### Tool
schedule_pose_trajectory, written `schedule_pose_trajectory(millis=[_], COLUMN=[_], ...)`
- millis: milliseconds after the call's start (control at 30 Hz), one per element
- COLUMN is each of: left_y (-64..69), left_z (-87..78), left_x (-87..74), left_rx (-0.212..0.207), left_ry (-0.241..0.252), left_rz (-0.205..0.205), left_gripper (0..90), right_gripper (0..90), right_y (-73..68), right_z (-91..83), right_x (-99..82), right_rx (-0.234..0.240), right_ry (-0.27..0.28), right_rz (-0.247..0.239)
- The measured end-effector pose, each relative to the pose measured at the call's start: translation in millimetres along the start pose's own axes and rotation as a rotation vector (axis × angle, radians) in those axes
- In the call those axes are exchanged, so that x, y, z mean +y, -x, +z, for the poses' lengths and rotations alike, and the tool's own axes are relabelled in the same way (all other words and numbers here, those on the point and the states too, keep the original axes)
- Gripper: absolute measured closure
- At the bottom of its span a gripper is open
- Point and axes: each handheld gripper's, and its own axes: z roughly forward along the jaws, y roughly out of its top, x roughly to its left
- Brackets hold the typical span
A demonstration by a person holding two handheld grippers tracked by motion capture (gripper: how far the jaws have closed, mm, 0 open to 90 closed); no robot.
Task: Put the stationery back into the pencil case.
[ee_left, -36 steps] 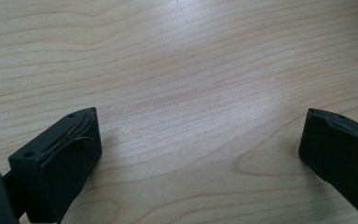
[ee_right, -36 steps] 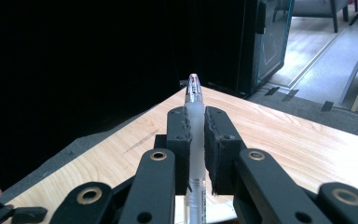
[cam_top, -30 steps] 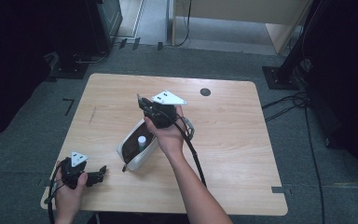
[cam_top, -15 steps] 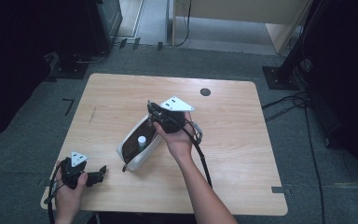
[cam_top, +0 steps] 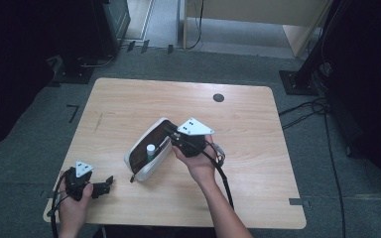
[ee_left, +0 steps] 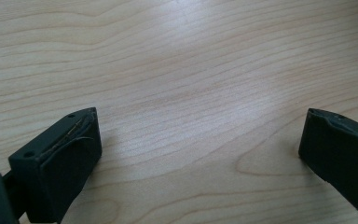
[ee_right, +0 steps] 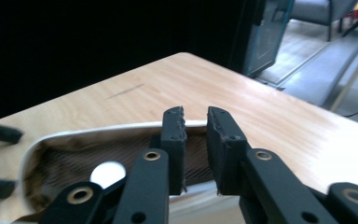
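Wood grain runs under my left gripper [cam_top: 90,187], which rests at the near left corner of the table [cam_top: 129,104], clear of everything else. In the left gripper view its jaws stand wide apart with only bare table [ee_left: 182,70] between them.

To the right of it, near the middle of the table, lies the white pouch [cam_top: 141,166], slanted, its mouth unzipped and gaping. The lining is brown, and a small bottle with a white cap [cam_top: 150,148] stands inside. I can read no brand, label or writing on the pouch or the bottle.

Further right, my right gripper [cam_top: 171,133] sits over the far end of the pouch's mouth. In the right gripper view the jaws stand nearly together, a narrow slit left between them; they have just been opening a little, and nothing is clamped in them. The pouch's white rim [ee_right: 98,129] curves just behind the tips, and the white cap [ee_right: 106,173] shows low at their left.

Toward the far edge of the table there is a small dark round spot [cam_top: 218,97], well apart from the pouch.
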Motion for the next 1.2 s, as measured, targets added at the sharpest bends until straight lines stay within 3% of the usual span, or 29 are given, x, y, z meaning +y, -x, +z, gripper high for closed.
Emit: schedule_pose_trajectory(millis=[233, 500, 733, 867, 1000, 1200], left_y=[0.0, 0.0, 0.2, 0.0, 0.2, 0.1], left_z=[-0.1, -0.1, 0.2, 0.0, 0.1, -0.1], left_x=[0.0, 0.0, 0.0, 0.0, 0.0, 0.0], left_rx=[0.0, 0.0, 0.0, 0.001, 0.0, 0.0], left_ry=[0.0, 0.0, 0.003, 0.001, 0.002, 0.0], left_rz=[0.0, 0.0, -0.003, 0.0, -0.002, 0.0], left_gripper=[0.0, 0.0, 0.0, 0.0, 0.0, 0.0], right_gripper=[69.2, 54.9, 42.4, 32.3, 14.1, 0.0], right_y=[-5.2, 4.5, 16.6, 24.6, 33.4, 48.2], right_z=[-6.8, -21.2, -35.4, -45.9, -55.5, -70.6], right_x=[-4.9, -14.6, -26.0, -32.4, -39.5, -56.3], right_rx=[0.041, -0.017, -0.038, -0.072, -0.121, -0.157], right_ry=[-0.002, -0.006, -0.041, -0.069, -0.109, -0.158], right_rz=[0.001, 0.036, 0.066, 0.084, 0.113, 0.17])
